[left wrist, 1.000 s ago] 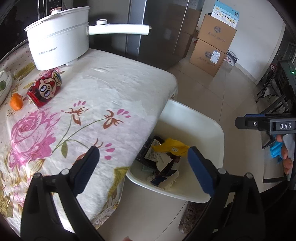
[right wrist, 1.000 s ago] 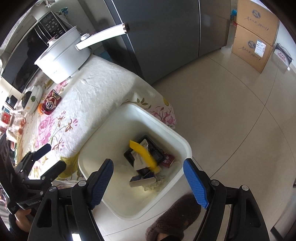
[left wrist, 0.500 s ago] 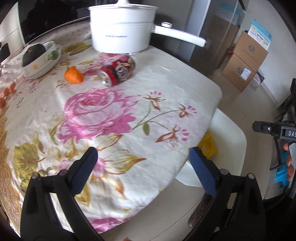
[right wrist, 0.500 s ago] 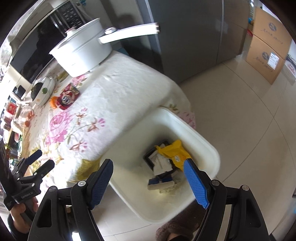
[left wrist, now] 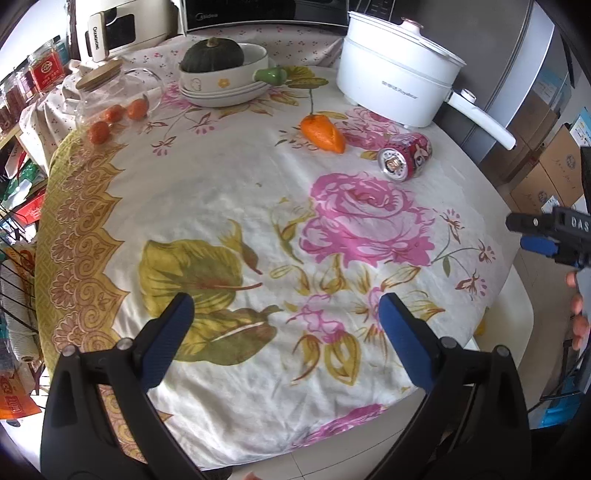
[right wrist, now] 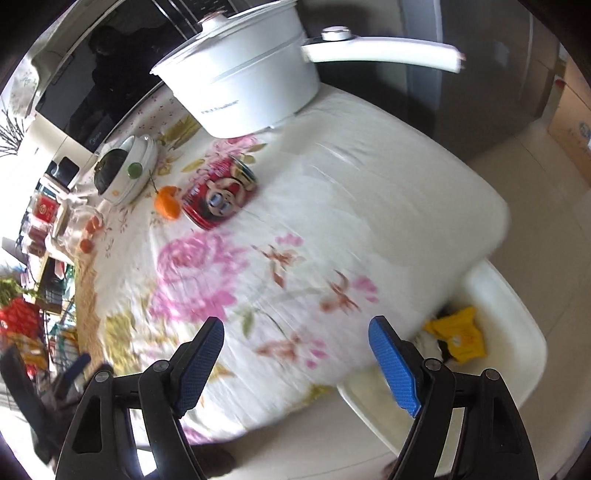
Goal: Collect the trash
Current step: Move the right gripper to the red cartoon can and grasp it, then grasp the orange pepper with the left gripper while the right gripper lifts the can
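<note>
Both the left gripper and right gripper were spread wide, holding nothing. A can lay beside the pot. Trash sat in the bin.

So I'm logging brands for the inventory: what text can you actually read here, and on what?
"CHANGHONG": white appliance at the table's back.
"Midea": black microwave.
"DAS": black body of the right claw.
Grey print on the white electric pot: too small.
Lying red drink can, red-labelled jars, cardboard boxes: unreadable.
</note>
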Available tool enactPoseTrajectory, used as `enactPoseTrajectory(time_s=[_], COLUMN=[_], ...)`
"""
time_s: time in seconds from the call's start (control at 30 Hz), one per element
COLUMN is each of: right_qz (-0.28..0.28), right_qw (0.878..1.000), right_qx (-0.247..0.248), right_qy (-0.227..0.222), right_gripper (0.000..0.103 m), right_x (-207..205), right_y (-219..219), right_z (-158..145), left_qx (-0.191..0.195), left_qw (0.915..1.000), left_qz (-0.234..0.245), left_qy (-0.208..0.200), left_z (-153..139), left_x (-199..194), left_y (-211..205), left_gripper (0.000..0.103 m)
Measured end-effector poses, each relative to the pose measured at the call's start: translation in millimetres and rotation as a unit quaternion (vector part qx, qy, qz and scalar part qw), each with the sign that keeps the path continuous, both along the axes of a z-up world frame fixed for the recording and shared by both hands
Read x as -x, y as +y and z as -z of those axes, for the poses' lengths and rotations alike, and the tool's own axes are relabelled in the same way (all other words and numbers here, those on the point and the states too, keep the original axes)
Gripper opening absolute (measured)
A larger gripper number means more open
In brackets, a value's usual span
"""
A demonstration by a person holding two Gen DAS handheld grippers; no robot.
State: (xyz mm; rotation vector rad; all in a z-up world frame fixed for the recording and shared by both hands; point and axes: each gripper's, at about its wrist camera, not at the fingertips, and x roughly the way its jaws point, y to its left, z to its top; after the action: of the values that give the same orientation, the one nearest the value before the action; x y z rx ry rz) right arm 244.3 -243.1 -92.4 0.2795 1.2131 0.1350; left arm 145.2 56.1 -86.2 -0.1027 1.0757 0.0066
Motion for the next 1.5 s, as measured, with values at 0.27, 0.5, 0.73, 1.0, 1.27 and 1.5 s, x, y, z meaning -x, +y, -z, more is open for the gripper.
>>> enactPoseTrajectory(time_s=[0.27, 0.5, 0.73, 1.0, 1.27, 1.5], right_qz=[0.043, 0.095, 0.091, -0.012, -0.044, -0.065], right_qw=[0.997, 0.991, 0.992, 0.999, 0.999, 0.998], right_qx=[-0.061, -0.092, -0.083, -0.026, -0.011, 0.014], right_qy=[0.003, 0.022, 0.026, 0.026, 0.012, -0.004], right_gripper=[0.082, 0.082, 0.081, 0.057, 0.057, 0.056], right_x=[-86, -131, -146, -122, -69, -70], right_y=[50, 60, 68, 79, 12, -11], right_z=[21, 56, 70, 67, 55, 50], left_qx=[0.012, 0.005, 0.017, 0.016, -0.023, -0.022], left_qw=[0.9995, 0.9990, 0.9986, 0.9996, 0.9992, 0.9996], left_qz=[-0.027, -0.042, -0.050, -0.018, 0.024, 0.019], left_qy=[0.008, 0.010, 0.009, 0.015, 0.022, -0.001], left_z=[3, 3, 3, 9, 22, 30], left_x=[11, 16, 13, 8, -28, -120], left_y=[36, 58, 60, 37, 4, -29], left_gripper=[0.100, 0.100, 0.100, 0.100, 0.100, 0.100])
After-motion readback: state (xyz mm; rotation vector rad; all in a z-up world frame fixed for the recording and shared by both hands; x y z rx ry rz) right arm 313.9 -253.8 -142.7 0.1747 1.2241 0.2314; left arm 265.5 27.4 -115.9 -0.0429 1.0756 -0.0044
